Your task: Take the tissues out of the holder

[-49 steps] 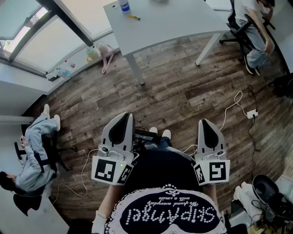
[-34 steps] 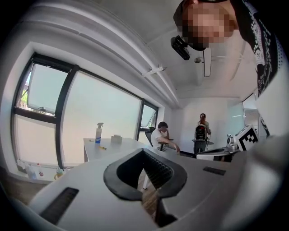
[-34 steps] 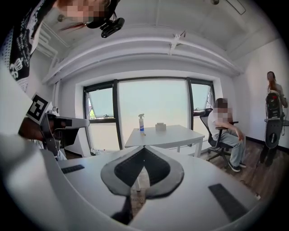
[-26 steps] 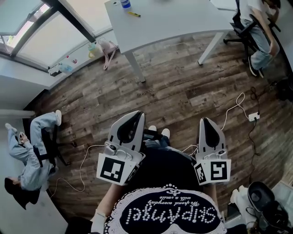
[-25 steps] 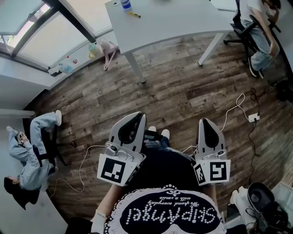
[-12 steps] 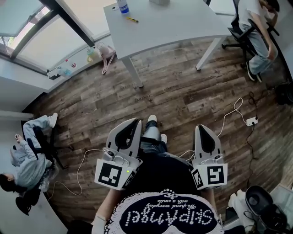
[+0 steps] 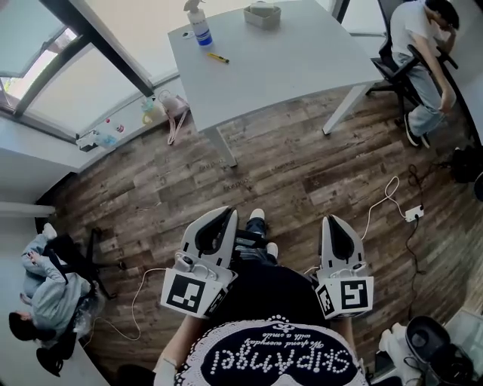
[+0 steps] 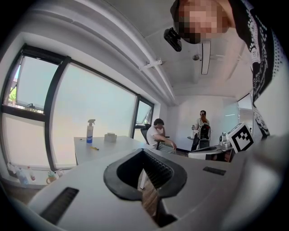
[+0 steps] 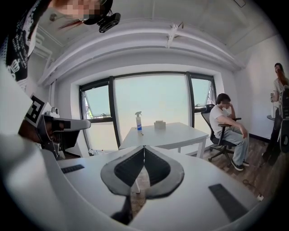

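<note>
While the holder (image 7: 262, 14) sits at the far end of the white table (image 7: 302, 53), well apart from both grippers, its tissues (image 7: 262, 7) show only as a pale patch at its top, and no print on it can be made out. Near it stand a spray bottle (image 7: 198, 16) with a blue label too small to read, and a small yellow thing (image 7: 217, 57) I cannot identify.

The one readable piece of writing is the white lettering on the black shirt (image 7: 279, 354). It is upside down in the head view and seems to say "SkipAngel". A finer script line beside it is too small to read. Each gripper's cube bears black-and-white square markers, with no letters.

On the left gripper (image 8: 143, 151) the tips are pressed together with nothing between them, and floor shows through the slot lower down. The right gripper (image 9: 144, 147) is likewise closed and empty. Both are over the wood floor (image 7: 302, 166), short of the table.

One person (image 7: 423, 45) sits by the table's right end, and another (image 7: 45, 301) sits at the lower left. A third (image 8: 202, 131) stands at the back of the room and is cut off by the edge in the right gripper view. A dark round thing (image 7: 434, 347) in the lower right corner is cut off, and I cannot tell what it is.
</note>
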Demonstrator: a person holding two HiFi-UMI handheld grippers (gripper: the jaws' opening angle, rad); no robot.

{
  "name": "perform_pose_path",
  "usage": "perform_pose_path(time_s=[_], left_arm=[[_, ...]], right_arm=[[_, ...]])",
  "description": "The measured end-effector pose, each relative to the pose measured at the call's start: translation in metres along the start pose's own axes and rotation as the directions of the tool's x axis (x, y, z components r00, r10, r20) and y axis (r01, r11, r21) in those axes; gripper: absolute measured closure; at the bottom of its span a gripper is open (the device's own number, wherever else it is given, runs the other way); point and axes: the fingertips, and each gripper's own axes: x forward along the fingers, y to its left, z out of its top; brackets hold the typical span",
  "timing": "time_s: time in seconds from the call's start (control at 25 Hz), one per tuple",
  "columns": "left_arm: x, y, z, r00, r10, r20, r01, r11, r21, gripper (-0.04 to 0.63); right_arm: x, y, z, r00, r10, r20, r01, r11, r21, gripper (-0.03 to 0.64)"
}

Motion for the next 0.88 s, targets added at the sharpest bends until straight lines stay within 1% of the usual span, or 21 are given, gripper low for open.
perform_pose_path(time_s=[0.2,0.32,0.56,0.88], left_arm=[[0.02,0.023,0.024,0.999,-0.025,0.024,0.025,1.0,0.01,0.594],[0.031,0.039,0.033,0.999,-0.02,0.044,0.02,1.0,0.009,0.594],[0.038,0.069,0.033,0.999,0.013,0.032,-0.013,1.0,-0.001,0.594],[0.053,0.089,0.036,0.999,-0.004,0.032,0.004,1.0,0.001,0.594]], right_arm=[[0.027,0.007,0.022,1.0,-0.005,0.017,0.005,1.0,-0.002,0.604],[0.04,0.007,0.029,1.0,-0.012,0.015,0.012,1.0,-0.014,0.604],[0.056,0.005,0.034,1.0,-0.027,-0.003,0.027,0.999,-0.027,0.604],[0.075,0.008,0.034,0.999,-0.034,-0.022,0.034,0.999,-0.009,0.604]])
